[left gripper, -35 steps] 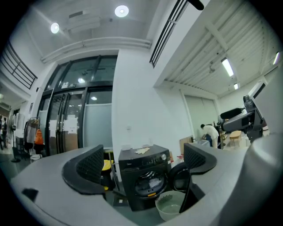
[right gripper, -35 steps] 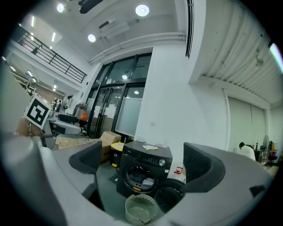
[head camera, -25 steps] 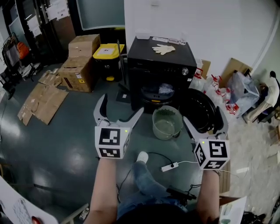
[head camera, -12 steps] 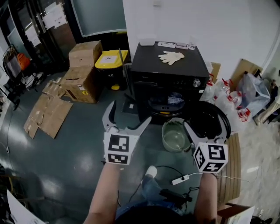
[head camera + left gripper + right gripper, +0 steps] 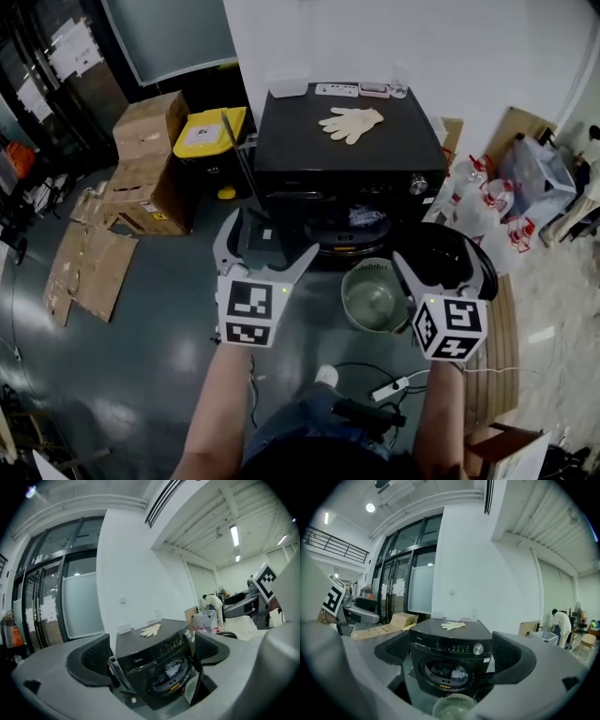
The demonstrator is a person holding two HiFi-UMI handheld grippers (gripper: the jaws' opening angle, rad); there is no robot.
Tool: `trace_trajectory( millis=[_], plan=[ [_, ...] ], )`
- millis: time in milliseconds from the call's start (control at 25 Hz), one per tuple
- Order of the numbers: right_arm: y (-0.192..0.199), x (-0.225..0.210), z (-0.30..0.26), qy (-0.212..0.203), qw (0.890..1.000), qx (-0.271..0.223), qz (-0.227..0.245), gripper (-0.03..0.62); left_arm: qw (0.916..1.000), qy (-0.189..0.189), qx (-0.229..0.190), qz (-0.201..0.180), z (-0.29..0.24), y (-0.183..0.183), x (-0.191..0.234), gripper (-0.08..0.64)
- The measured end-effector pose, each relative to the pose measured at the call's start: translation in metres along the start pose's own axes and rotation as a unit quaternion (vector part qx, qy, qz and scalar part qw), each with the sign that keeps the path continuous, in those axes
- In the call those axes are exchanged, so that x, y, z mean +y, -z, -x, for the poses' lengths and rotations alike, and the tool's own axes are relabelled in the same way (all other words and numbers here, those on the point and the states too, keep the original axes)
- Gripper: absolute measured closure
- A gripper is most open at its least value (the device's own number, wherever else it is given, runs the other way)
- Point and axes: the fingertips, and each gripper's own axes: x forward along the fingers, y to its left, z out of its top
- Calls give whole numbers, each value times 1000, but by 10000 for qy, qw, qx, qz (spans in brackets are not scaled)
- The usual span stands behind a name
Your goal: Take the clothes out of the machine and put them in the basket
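Note:
A black front-loading washing machine (image 5: 347, 155) stands against the white wall, its round door (image 5: 452, 259) swung open to the right. Crumpled clothes (image 5: 366, 217) lie inside the drum; they also show in the left gripper view as clothes (image 5: 171, 670) and in the right gripper view as clothes (image 5: 449, 671). A pale green basket (image 5: 373, 298) sits on the floor just in front of the drum. My left gripper (image 5: 267, 242) is open and empty, held left of the basket. My right gripper (image 5: 439, 267) is open and empty over the open door. Both point at the machine (image 5: 450, 656).
White gloves (image 5: 350, 121) and small items lie on the machine top. Cardboard boxes (image 5: 145, 155), a yellow-lidded bin (image 5: 208, 131) and flattened cardboard (image 5: 84, 272) are to the left. Bottles and bags (image 5: 478, 202) stand to the right. A power strip (image 5: 394, 384) with cable lies by my shoe (image 5: 326, 377).
The view has moved closer to the machine, and both grippers have come forward toward it. Both stay open and empty.

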Motion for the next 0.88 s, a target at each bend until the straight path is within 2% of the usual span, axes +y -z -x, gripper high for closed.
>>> trace_trajectory(
  millis=[160, 320, 600, 720, 880],
  plan=[
    [7, -4, -12, 79, 10000, 59, -3, 45, 9997, 40, 81, 238, -22, 16, 6, -5],
    [19, -11, -16, 257, 9994, 169, -161, 51, 9993, 302, 156, 150, -39, 26, -2, -5],
    [27, -19, -25, 848, 9957, 273, -265, 51, 9977, 569, 80, 346, -84, 27, 2, -5],
    [27, -29, -31, 1152, 9923, 335, -292, 51, 9956, 850, 59, 378, -113, 28, -1, -5],
    [19, -42, -35, 1638, 9852, 406, -288, 51, 9889, 1472, 74, 197, -149, 24, -17, -5]
  ],
)
